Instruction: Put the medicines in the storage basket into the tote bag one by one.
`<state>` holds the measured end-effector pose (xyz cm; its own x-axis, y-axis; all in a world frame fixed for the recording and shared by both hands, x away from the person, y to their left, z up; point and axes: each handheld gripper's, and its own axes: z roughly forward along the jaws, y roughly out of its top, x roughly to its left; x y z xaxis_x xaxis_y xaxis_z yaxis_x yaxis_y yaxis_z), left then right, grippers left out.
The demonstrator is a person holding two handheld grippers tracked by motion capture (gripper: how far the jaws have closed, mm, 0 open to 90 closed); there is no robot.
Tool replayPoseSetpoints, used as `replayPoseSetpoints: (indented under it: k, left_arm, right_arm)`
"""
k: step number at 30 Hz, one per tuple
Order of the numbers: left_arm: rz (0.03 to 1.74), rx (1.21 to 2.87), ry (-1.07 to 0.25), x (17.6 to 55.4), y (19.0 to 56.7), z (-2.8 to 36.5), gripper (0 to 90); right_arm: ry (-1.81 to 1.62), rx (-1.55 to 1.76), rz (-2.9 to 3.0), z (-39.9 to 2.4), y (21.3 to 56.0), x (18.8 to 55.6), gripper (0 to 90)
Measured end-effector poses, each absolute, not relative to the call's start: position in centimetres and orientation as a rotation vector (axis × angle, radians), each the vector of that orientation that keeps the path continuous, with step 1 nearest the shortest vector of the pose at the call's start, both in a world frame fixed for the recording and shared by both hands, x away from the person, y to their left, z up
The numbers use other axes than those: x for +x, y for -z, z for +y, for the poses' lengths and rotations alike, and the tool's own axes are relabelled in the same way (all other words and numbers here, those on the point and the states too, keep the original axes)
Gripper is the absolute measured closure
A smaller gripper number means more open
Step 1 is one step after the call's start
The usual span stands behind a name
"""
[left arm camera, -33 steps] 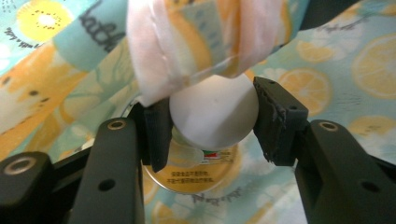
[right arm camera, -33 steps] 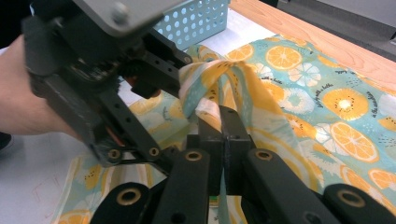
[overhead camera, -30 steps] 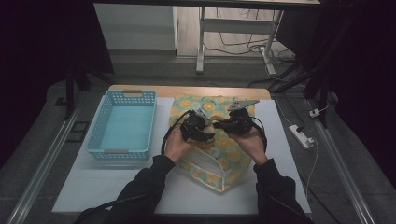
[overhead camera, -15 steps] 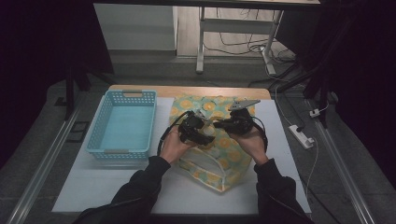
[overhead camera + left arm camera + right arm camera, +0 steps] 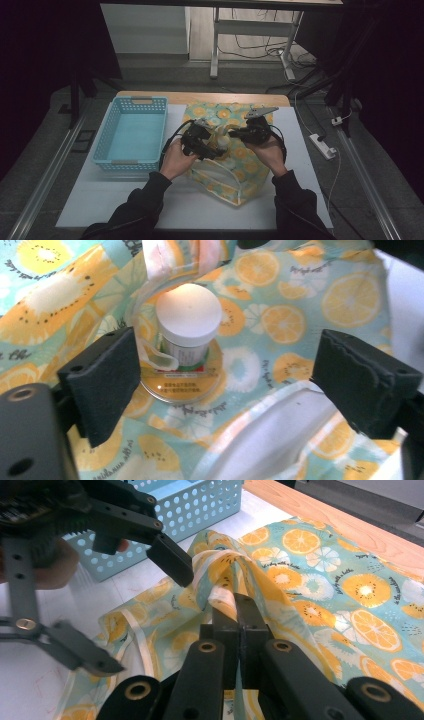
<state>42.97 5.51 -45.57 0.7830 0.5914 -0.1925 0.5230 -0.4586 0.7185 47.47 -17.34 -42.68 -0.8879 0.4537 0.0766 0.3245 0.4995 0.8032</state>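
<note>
Two grippers: left gripper (image 5: 220, 390) jaws just opening over jar (image 5: 188, 322)

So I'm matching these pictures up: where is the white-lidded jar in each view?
High view: white-lidded jar at centre, between both hands on the fruit-print bag.
Left gripper view: jar upper centre, inside the bag's mouth.
Right gripper view: I can't make it out.
Shared landmark: the fruit-print bag.

Lab or recording studio, not home. Desk (image 5: 125, 205) with white top, wooden far edge, lit in dark room. Metal rails (image 5: 45, 175) along floor both sides. Loose cables (image 5: 255, 47) and power strip (image 5: 322, 145) on grey floor. Metal stand legs (image 5: 215, 45) behind.
</note>
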Motion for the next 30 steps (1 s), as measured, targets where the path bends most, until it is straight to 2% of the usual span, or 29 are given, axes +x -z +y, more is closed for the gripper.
replayPoseSetpoints:
  k: [10,21,30]
  left_arm:
    - [0.796,2.127,-0.037,41.8,45.7,6.5,1.2]
    - [0.757,2.141,0.018,40.2,46.1,7.0,0.7]
    - [0.759,2.158,-0.024,39.1,47.0,7.5,0.0]
  right_arm:
    - [-1.344,0.672,2.588,-17.4,42.6,47.4,90.0]
    - [-1.342,0.671,2.587,-17.4,42.5,47.2,90.0]
    - [-1.338,0.668,2.586,-17.5,42.4,47.1,89.9]
